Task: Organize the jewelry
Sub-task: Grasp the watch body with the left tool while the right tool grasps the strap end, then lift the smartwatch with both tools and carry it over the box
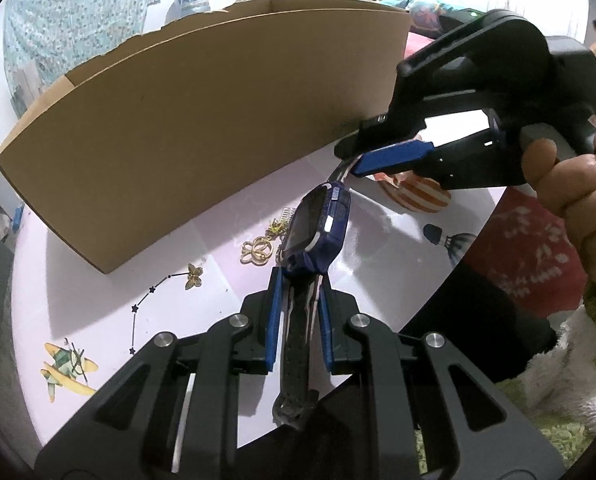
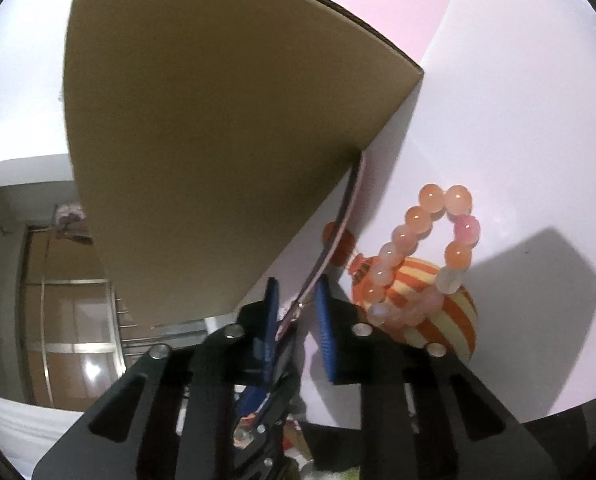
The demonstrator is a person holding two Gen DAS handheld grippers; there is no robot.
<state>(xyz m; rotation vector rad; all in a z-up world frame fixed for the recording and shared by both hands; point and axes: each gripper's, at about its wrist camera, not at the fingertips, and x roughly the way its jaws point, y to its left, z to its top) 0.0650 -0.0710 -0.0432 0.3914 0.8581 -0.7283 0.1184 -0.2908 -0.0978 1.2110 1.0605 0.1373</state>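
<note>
pink table [image 1: 378, 248], cardboard box [image 1: 201, 120] close ahead, both jaws apparently clamping blue watch [image 1: 318, 232] straps

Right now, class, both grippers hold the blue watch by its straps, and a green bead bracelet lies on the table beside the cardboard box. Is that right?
Not quite. The bead bracelet is pink and orange, not green, as the right wrist view shows. The rest stands: the left gripper and right gripper each pinch a strap of the blue watch, and the bracelet lies on the table beside the cardboard box.

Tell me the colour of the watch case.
Dark blue; the watch case shows best in the left wrist view.
</note>
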